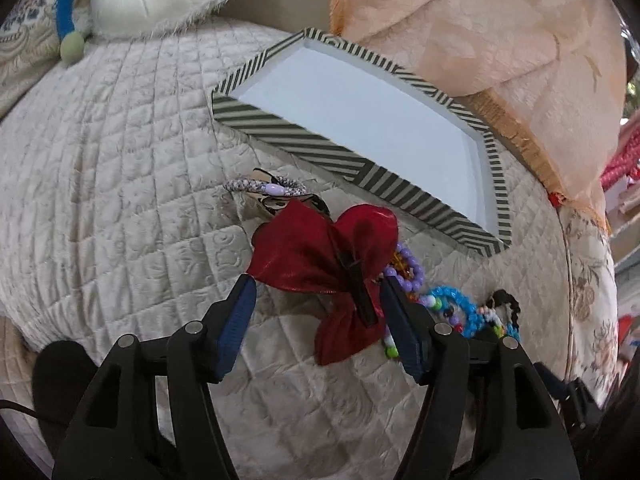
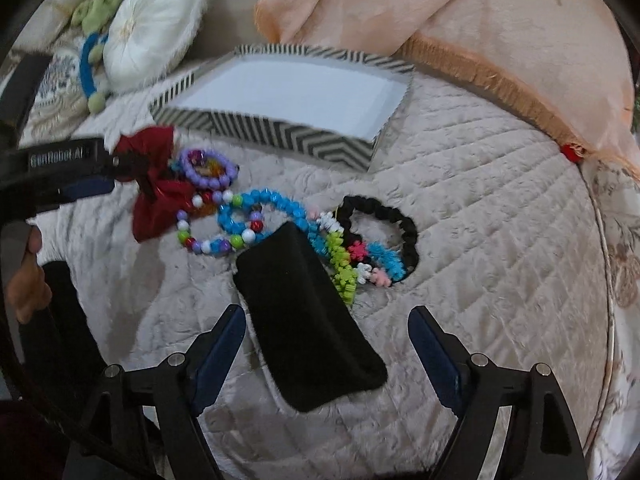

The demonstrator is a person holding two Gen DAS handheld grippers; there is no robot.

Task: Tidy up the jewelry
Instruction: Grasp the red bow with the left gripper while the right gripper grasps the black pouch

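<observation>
Picking-up step: left gripper (image 1: 318, 292) at lower centre, jaws apart astride red bow hair clip (image 1: 328, 264), pads not pressing. Right gripper (image 2: 326, 320), jaws apart over black pouch (image 2: 304, 320). Next, probably: close, carry to striped tray (image 1: 280, 136), upper centre.

A: Which items are obscured?
B: The red fabric bow (image 1: 320, 256) covers part of the purple bead bracelet (image 1: 404, 268).
A: Any blur?
B: The striped shallow tray (image 2: 224, 124) is smeared; lettering on the black gripper body (image 2: 60, 160) is unreadable.
</observation>
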